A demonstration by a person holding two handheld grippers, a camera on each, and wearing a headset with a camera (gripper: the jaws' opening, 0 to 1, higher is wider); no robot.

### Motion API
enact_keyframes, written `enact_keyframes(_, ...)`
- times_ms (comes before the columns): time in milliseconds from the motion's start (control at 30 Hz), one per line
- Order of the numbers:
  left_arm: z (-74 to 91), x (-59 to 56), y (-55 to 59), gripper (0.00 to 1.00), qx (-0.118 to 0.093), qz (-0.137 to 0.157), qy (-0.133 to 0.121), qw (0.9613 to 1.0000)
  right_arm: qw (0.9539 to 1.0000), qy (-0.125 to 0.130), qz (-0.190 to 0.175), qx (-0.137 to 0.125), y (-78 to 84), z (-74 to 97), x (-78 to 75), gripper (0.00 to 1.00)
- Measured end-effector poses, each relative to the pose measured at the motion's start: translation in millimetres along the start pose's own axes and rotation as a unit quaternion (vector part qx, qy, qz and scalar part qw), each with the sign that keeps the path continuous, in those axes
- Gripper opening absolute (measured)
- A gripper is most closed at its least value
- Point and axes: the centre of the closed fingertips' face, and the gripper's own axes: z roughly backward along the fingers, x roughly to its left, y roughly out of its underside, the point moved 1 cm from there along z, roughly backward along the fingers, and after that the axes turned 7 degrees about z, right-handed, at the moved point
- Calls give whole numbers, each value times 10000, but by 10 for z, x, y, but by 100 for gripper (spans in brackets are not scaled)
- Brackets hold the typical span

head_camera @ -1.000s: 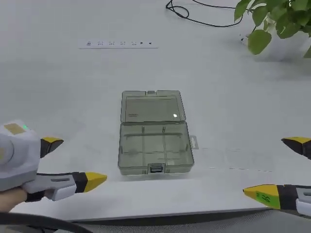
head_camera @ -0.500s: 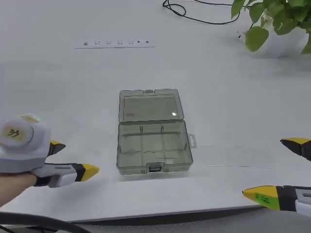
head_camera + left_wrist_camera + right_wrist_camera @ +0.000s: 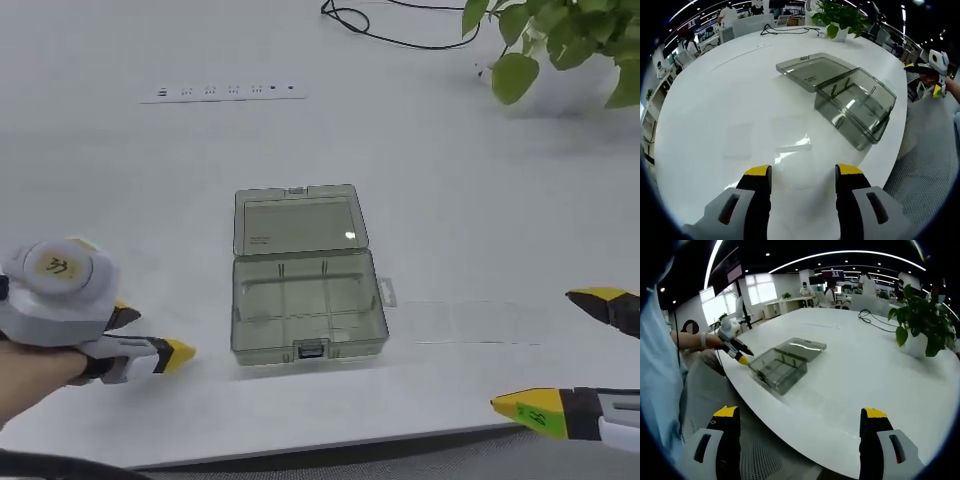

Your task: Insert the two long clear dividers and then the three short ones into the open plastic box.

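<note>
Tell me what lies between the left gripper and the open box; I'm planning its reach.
Clear dividers lie flat on the white table between the left gripper and the open box, seen in the left gripper view.

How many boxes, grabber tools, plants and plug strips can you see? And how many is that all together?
Plastic box: 1
Grippers: 2, the left gripper and the right gripper
Potted plant: 1
Power strip: 1
Total: 5
</note>
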Motion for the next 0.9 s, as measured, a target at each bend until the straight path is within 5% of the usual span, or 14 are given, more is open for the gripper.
enact_keyframes(433,-5,62,17,42,134,138,-168,9997,10000,-47,3,55,22,-20,33,100)
enact_keyframes(900,-29,94,2,37,639,70,-392,9972,9999,-133,13,64,34,-75,108,100)
